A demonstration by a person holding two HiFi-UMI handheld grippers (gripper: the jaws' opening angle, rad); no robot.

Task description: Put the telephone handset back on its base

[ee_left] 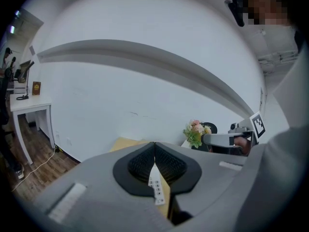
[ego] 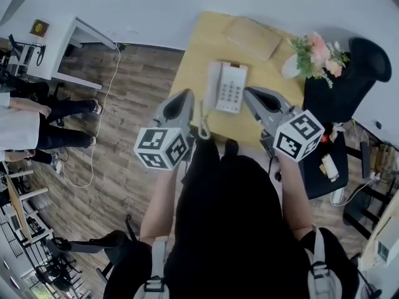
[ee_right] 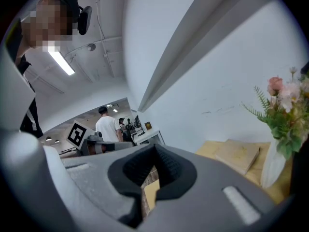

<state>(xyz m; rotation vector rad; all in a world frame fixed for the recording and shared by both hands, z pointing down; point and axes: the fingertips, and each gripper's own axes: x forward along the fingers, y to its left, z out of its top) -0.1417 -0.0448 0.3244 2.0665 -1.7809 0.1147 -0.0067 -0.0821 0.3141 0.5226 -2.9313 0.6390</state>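
White plastic telephone handset [ego: 211, 85] lies along the left side of its white keypad base [ego: 232, 91] on the yellow wooden table [ego: 196, 61]. Left tool [ego: 186, 95] and right tool [ego: 250, 93] hover closed, empty. Handset seems light, rigid, slippery; grip mid-handle.

Head view: a flat tan box [ego: 252, 37] is lying at the 12 o'clock edge of the light wooden table [ego: 187, 73]. A white vase of pink flowers [ego: 312, 53] is standing at the table's 2 o'clock corner, just beside a black office chair [ego: 352, 83]. Toward 10 o'clock a white cable [ego: 117, 64] is trailing from a white desk [ego: 70, 53] over the plank floor [ego: 124, 185], and at 9 o'clock bystanders [ego: 37, 126] are standing at the frame's margin.
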